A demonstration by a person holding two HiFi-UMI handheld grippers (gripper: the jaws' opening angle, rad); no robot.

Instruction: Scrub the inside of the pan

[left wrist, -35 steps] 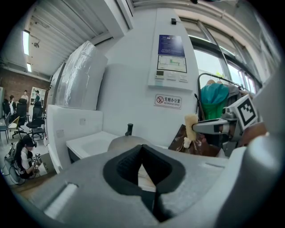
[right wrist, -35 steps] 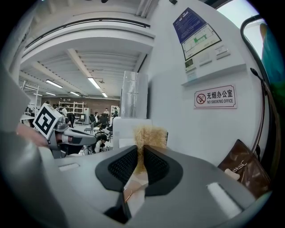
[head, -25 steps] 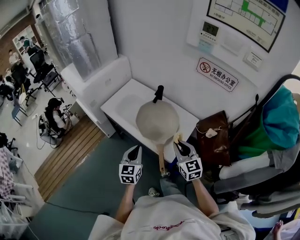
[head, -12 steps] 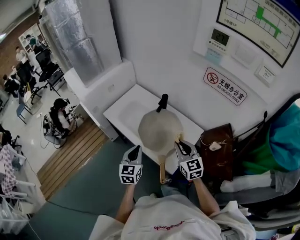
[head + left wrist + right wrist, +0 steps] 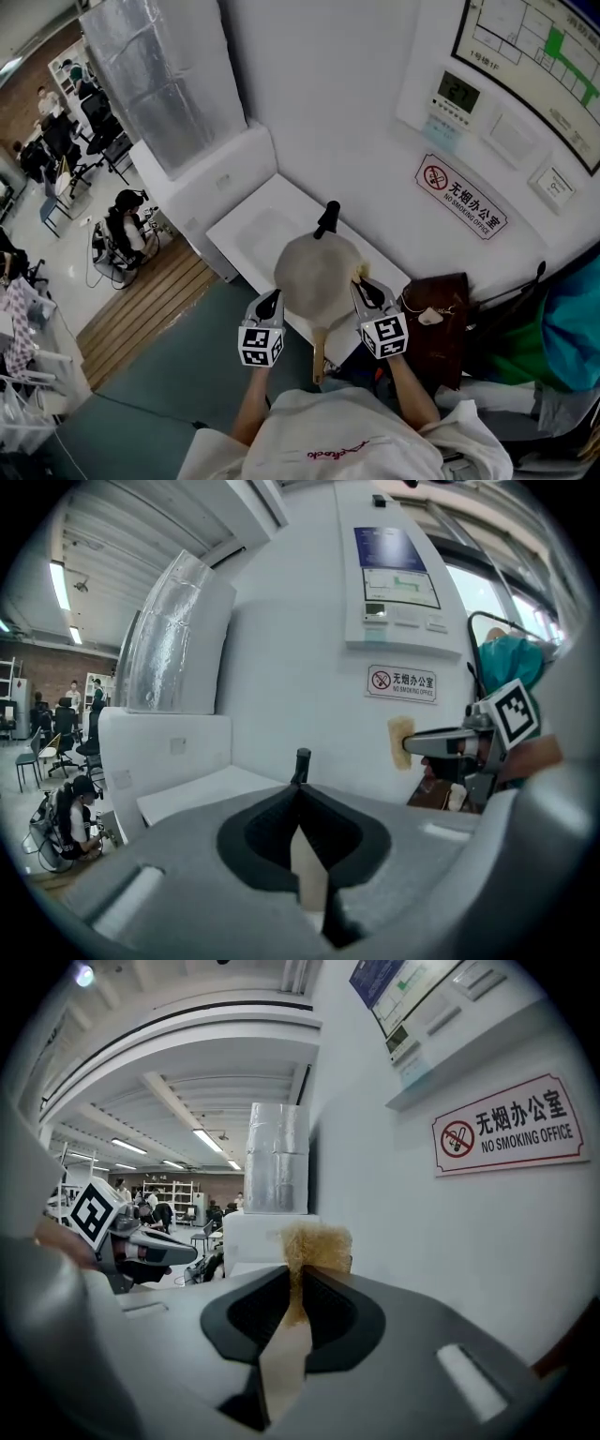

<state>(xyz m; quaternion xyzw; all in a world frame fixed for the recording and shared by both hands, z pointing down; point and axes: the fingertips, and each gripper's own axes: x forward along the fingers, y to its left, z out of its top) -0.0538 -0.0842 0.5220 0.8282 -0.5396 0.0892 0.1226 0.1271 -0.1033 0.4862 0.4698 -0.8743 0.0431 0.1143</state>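
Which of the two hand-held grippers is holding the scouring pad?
The right hand-held gripper: a tan scouring pad is clamped between its jaws. The left hand-held gripper has its jaws shut on nothing.

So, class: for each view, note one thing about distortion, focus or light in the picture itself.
Head view: even light, and the wide lens skews the wall sign. Left gripper view: dark rounded corners, and the left tongs look soft near the lens. Right gripper view: the ceiling beam bows, and the scrub pad in the right tongs is fairly sharp.
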